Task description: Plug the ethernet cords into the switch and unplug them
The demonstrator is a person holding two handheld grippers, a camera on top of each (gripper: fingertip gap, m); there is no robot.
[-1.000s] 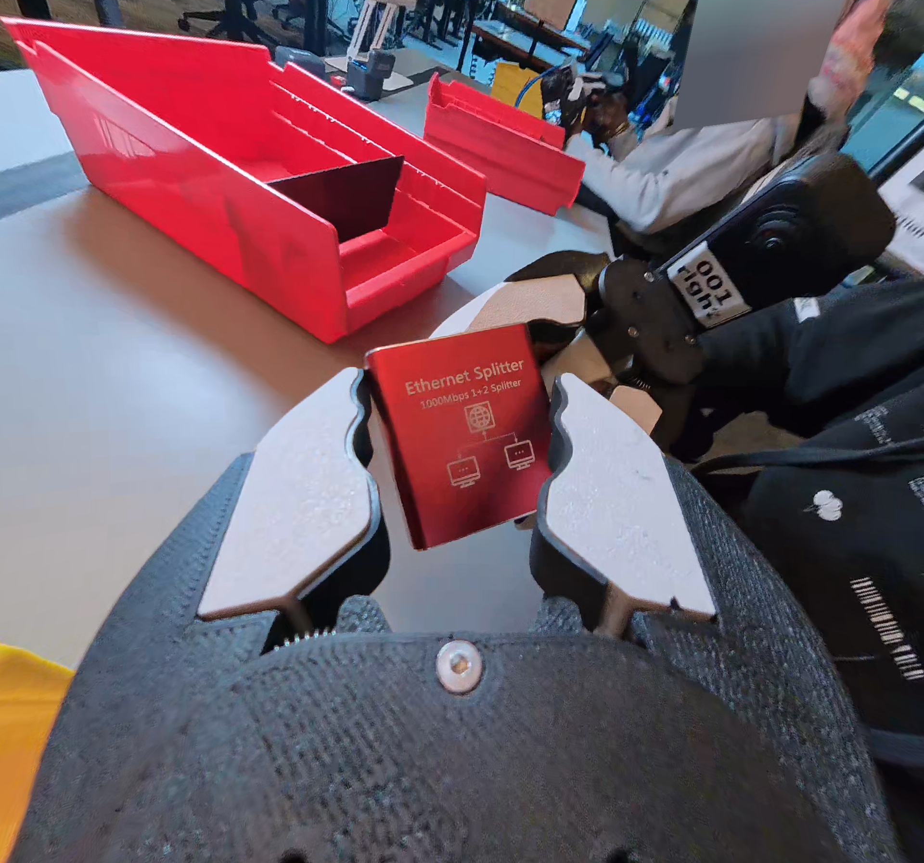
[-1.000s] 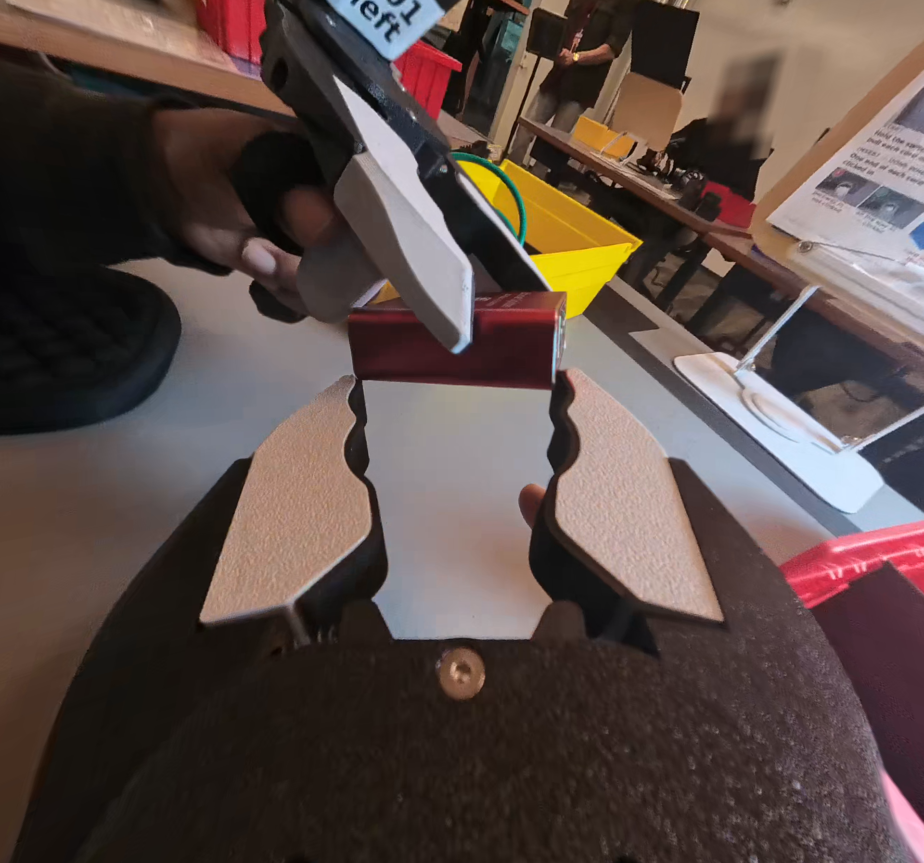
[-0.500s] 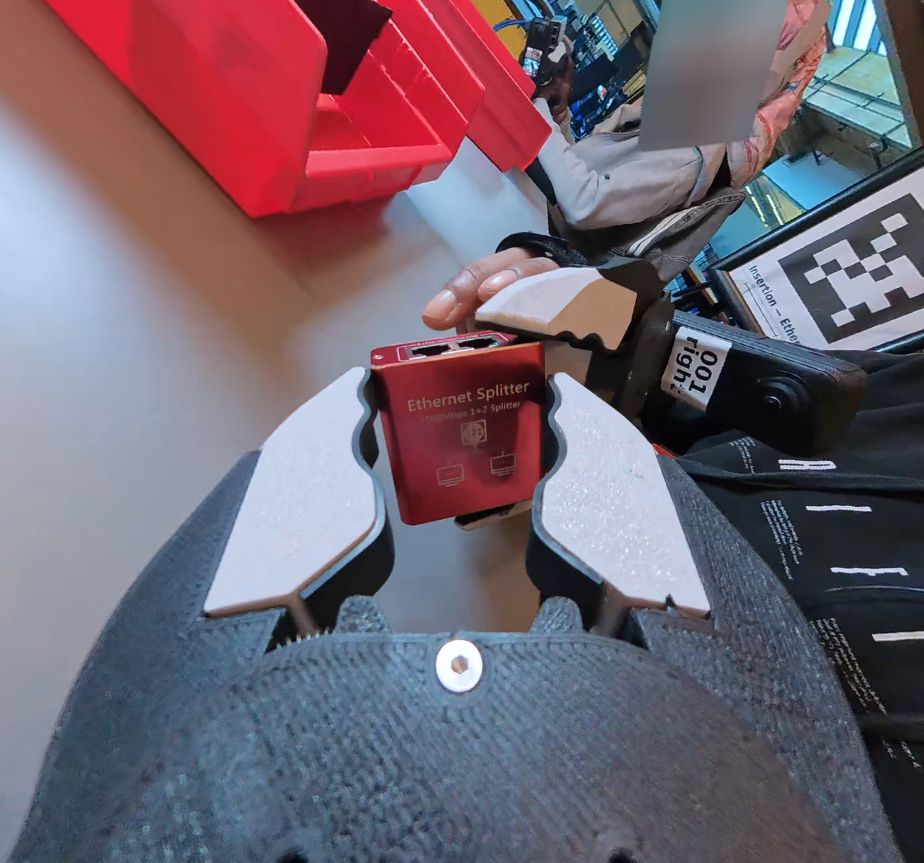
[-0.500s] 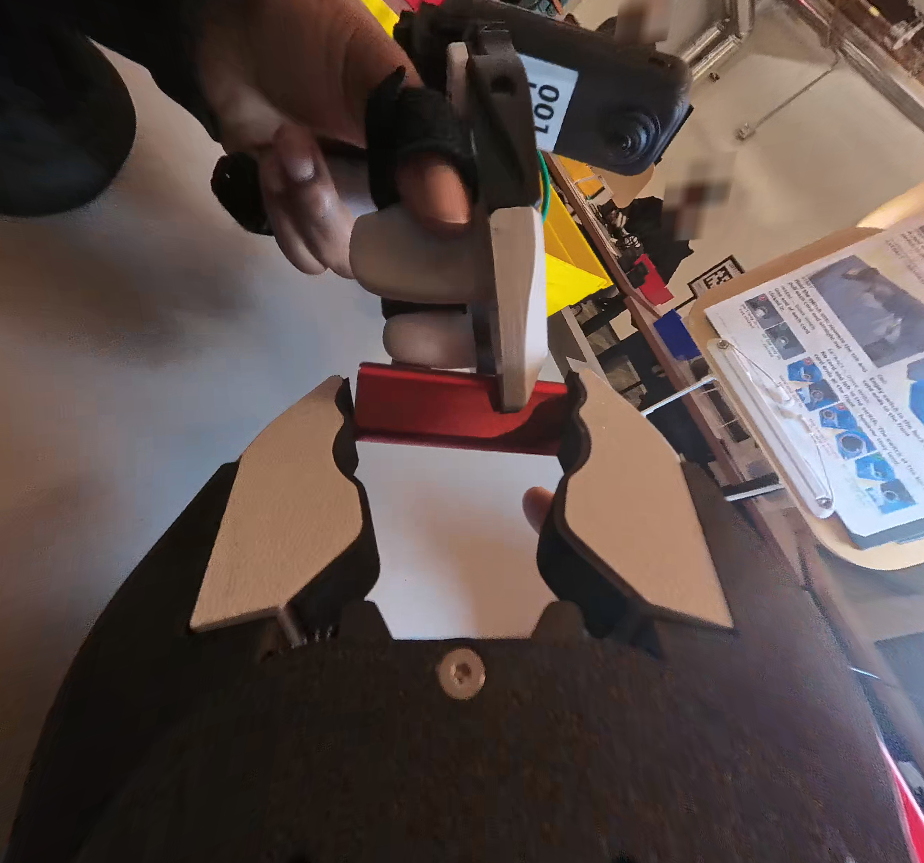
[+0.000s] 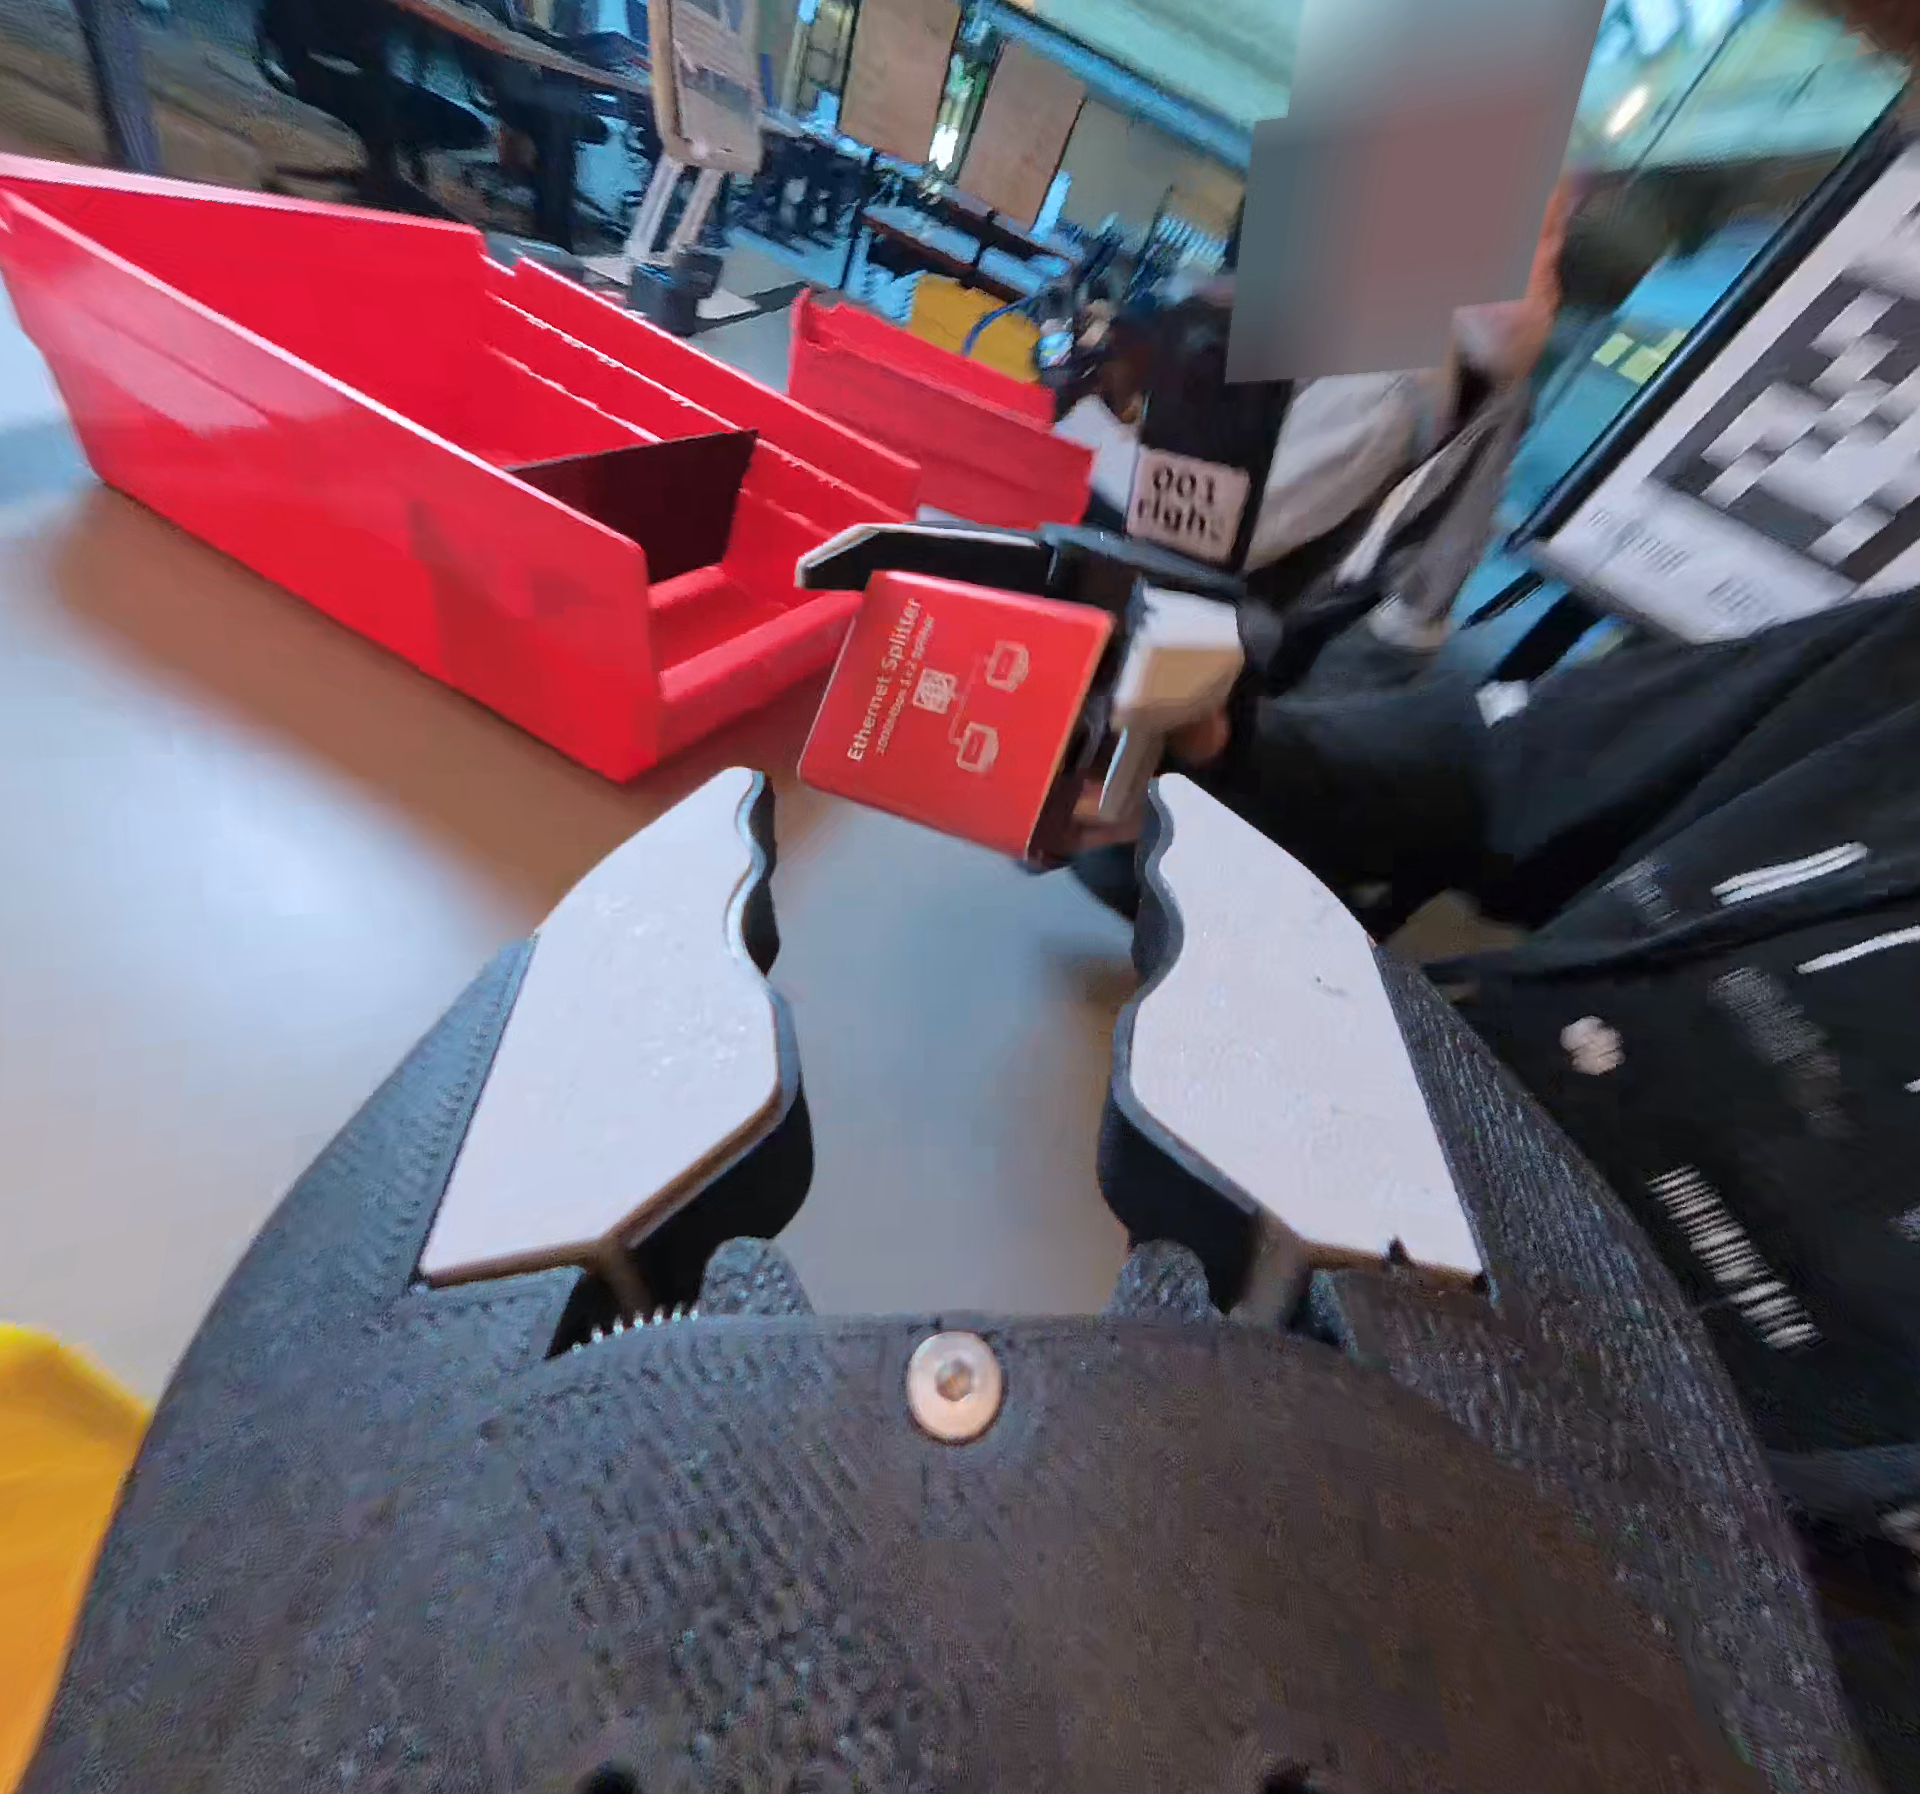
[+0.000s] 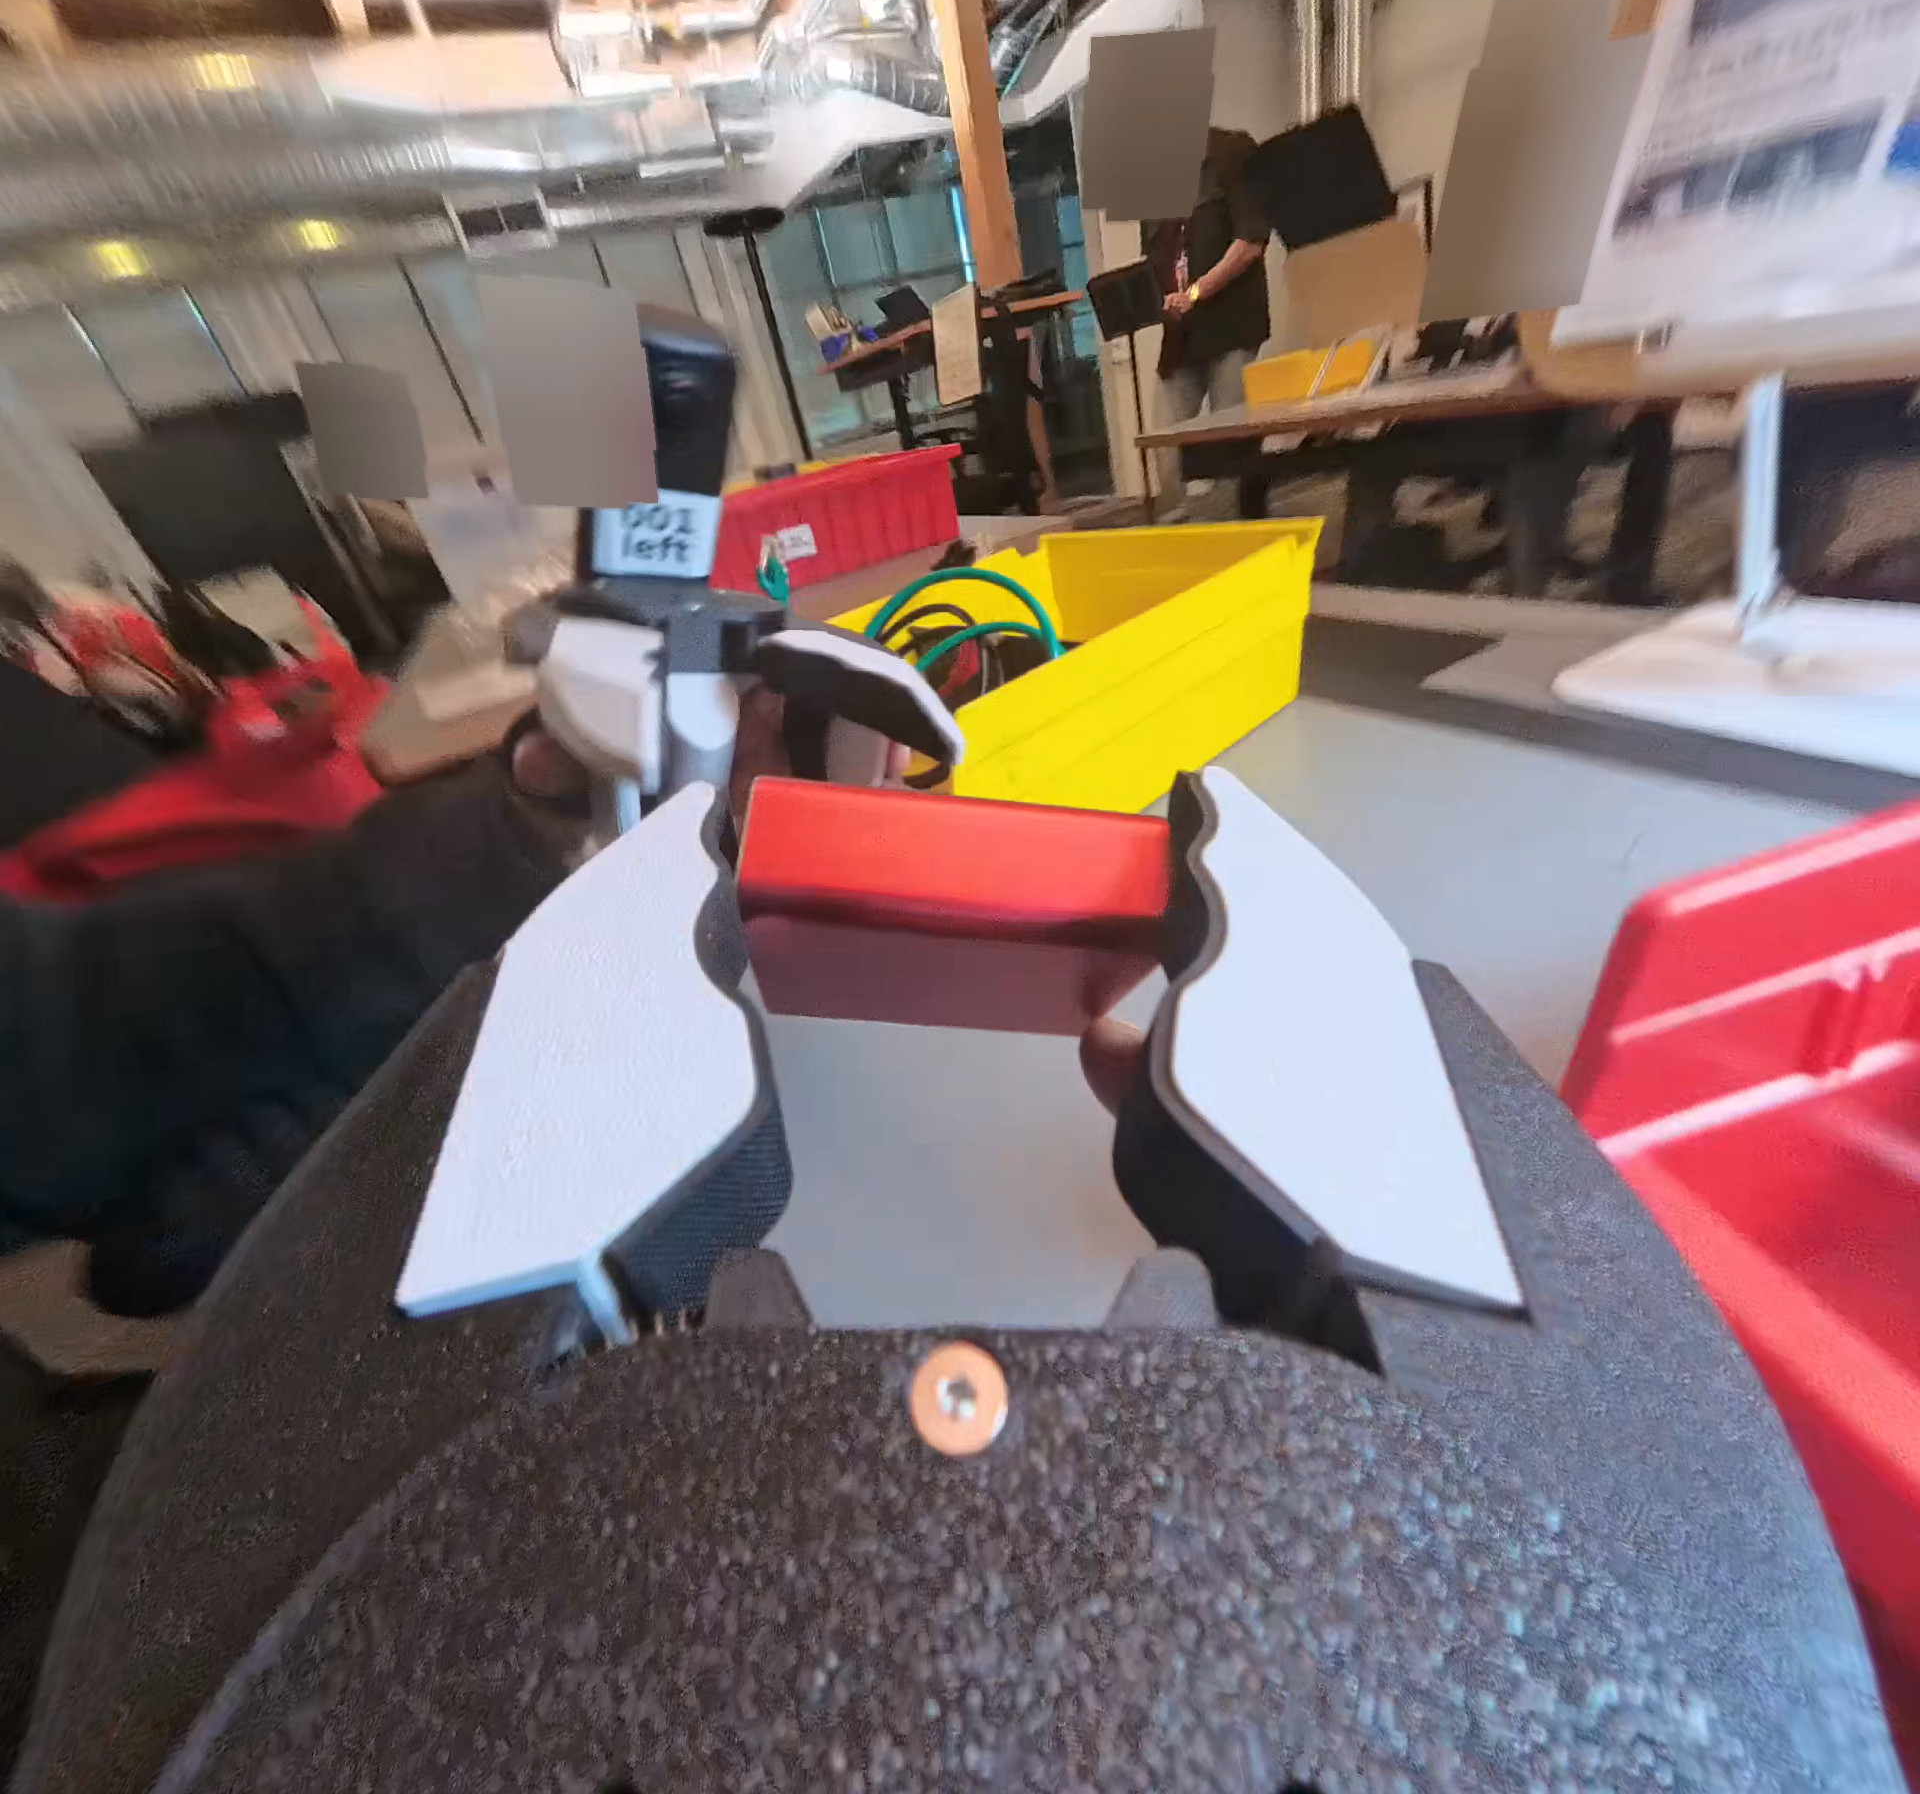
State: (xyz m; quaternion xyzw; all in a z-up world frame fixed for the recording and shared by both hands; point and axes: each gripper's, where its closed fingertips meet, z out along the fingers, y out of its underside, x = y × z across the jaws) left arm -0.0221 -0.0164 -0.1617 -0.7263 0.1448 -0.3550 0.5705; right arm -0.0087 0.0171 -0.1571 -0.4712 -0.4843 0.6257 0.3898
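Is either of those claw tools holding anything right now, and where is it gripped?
The right gripper clamps the red switch box by its two opposite ends. The left gripper is open and empty.

L gripper [image 5: 951, 799] fingers apart, empty; R gripper [image 6: 951, 809] fingers clamped.

Red bin [image 5: 436, 497] on grey table [image 5: 208, 892], yellow bin [image 6: 1174, 643] beyond

The switch [image 6: 951, 897] sat between the right gripper's [image 6: 951, 871] fingers — cords [image 6: 961, 627] lay in a bin [image 6: 1164, 664] at one o'clock behind.
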